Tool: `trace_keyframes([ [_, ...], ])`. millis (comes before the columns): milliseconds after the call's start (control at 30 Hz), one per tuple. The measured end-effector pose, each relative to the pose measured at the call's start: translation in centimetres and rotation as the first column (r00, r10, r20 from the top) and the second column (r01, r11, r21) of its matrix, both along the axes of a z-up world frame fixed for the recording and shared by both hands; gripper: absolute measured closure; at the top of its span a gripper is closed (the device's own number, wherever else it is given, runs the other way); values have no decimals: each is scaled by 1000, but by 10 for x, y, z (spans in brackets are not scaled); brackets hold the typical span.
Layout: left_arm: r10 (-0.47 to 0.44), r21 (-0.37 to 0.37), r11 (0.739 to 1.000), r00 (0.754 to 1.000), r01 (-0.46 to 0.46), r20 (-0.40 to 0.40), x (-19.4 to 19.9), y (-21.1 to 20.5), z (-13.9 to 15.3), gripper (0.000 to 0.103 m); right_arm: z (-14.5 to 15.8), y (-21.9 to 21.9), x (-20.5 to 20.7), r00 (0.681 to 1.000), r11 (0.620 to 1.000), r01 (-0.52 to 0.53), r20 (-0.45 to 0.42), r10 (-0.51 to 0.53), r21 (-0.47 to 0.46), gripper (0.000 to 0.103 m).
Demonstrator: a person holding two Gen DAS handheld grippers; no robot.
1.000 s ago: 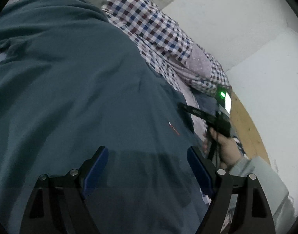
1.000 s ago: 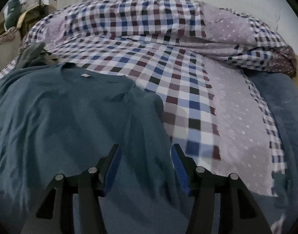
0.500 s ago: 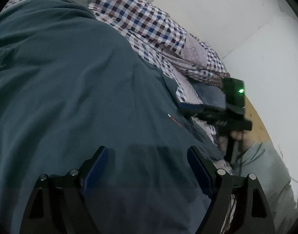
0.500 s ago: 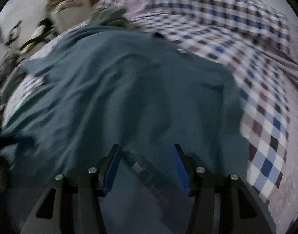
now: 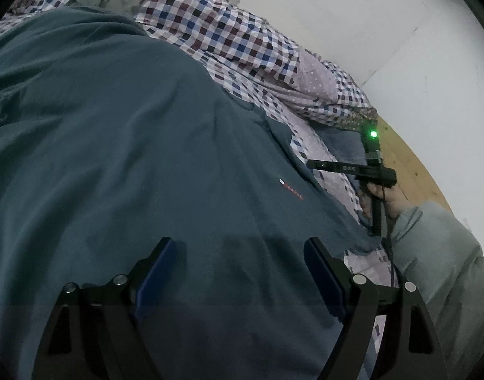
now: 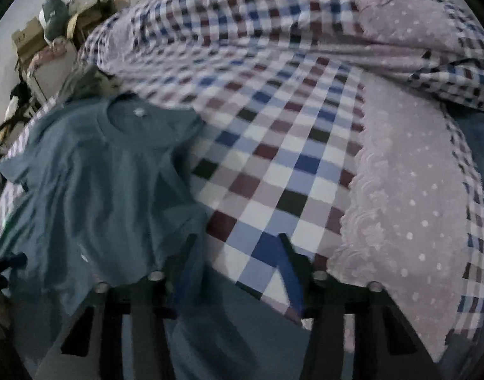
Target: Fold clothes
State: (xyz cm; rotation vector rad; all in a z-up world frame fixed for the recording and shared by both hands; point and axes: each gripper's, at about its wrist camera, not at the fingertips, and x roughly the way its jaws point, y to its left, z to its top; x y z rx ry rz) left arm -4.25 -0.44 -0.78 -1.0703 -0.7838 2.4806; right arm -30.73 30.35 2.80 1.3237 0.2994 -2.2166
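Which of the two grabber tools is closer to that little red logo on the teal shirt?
Left. The left gripper hovers open over the teal shirt, just below the red logo. The right gripper sits off the shirt's far edge, jaws closing on nothing.

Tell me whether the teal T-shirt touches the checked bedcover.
Touching: the right wrist view shows the T-shirt lying flat on the checked bedcover, its edge overlapping the checks.

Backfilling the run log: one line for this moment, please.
stage: pre-fold | shirt: flat on checked quilt | left tongs: open above shirt | right tongs: closing, nothing gripped, at shirt edge
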Motion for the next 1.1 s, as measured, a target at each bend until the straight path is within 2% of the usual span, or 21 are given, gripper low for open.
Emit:
trace_keyframes([
  [67,-1,-4,1000,1000,1,0,0,0,-1,17,-10,-13,-2,999,999,-33,16,33,-12,65],
  [200,-4,-15,1000,1000,4,0,1,1,-2,17,-22,-36,-5,996,996,-81,27,83,-42,65],
  [333,-7,-19,1000,1000,7,1,1,1,-2,17,-30,-52,-3,994,994,-107,16,107,-23,64],
  [400,-8,-16,1000,1000,8,2,1,0,-3,17,-30,-57,-1,994,994,-110,1,110,-7,66],
  [433,-8,-14,1000,1000,8,2,2,-1,-3,17,-30,-59,1,994,994,-113,-7,113,0,70],
  [500,-9,-10,1000,1000,9,3,2,-2,-2,17,-26,-61,6,992,992,-123,-33,123,25,99],
  [533,-9,-7,1000,1000,9,4,2,-2,-2,17,-23,-62,9,991,992,-122,-53,124,44,99],
  [700,-8,-2,1000,1000,8,5,3,-4,-2,17,0,-52,9,983,993,-32,-175,52,118,99],
  [867,-8,-7,1000,1000,8,5,4,-4,-2,17,10,-43,-12,961,966,126,-271,-62,226,100],
  [967,-7,-13,1000,1000,7,7,4,-4,-2,17,0,-47,-27,955,931,189,-278,-101,312,100],
  [1067,-7,-23,1000,1000,7,8,5,-4,-2,17,-28,-53,-41,965,889,224,-219,-145,399,99],
  [1100,-7,-22,1000,1000,7,8,5,-4,-1,17,-32,-52,-42,963,885,240,-215,-164,400,99],
])
